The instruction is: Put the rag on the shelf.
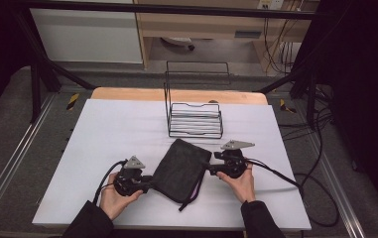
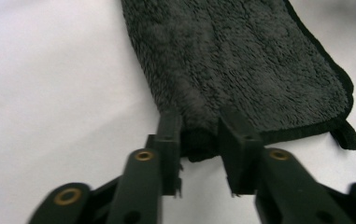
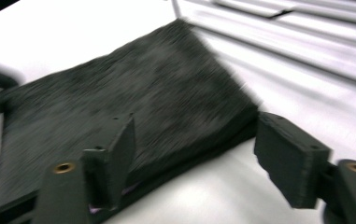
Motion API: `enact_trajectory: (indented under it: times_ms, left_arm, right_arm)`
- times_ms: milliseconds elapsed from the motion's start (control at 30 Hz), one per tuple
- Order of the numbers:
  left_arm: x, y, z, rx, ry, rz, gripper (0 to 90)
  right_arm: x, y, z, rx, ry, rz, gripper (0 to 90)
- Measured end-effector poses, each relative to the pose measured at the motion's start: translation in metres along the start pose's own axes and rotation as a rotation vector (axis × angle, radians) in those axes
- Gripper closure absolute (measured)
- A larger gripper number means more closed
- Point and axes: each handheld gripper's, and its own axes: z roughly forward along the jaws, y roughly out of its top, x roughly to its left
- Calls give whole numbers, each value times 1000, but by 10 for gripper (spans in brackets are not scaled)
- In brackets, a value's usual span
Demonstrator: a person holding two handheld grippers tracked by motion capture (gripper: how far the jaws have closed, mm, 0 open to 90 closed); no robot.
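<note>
A dark grey fleecy towel (image 1: 179, 167), folded into a rectangle, lies on the white table top (image 1: 107, 134) near its front. My left gripper (image 1: 148, 186) is at the towel's near left corner. In the left gripper view its jaws pinch a bunched bit of the towel's edge (image 2: 199, 135) between them, and the rest of the towel (image 2: 241, 60) stretches away. My right gripper (image 1: 210, 169) is at the towel's right edge and stands open. In the right gripper view one of its fingers (image 3: 115, 154) is over the towel (image 3: 133, 98) and the other is off it above the table; this view is blurred.
A black wire rack (image 1: 195, 119) with a tall back frame stands just behind the towel at the table's middle back; its bars (image 3: 306, 28) are visible in the right gripper view. Cables (image 1: 305, 186) trail off the table's right side. A purple-edged cord (image 1: 192, 194) hangs from the towel's front.
</note>
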Motion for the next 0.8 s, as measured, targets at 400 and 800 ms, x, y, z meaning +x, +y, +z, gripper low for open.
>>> enact_trajectory:
  times_ms: [400, 800]
  left_arm:
    - [15, 5, 6, -10, 8, -14, 583]
    - [10, 0, 13, 34, -11, -26, 779]
  right_arm:
    - [45, -31, -11, 47, 66, -27, 270]
    - [54, -44, 3, 100, 85, 53, 347]
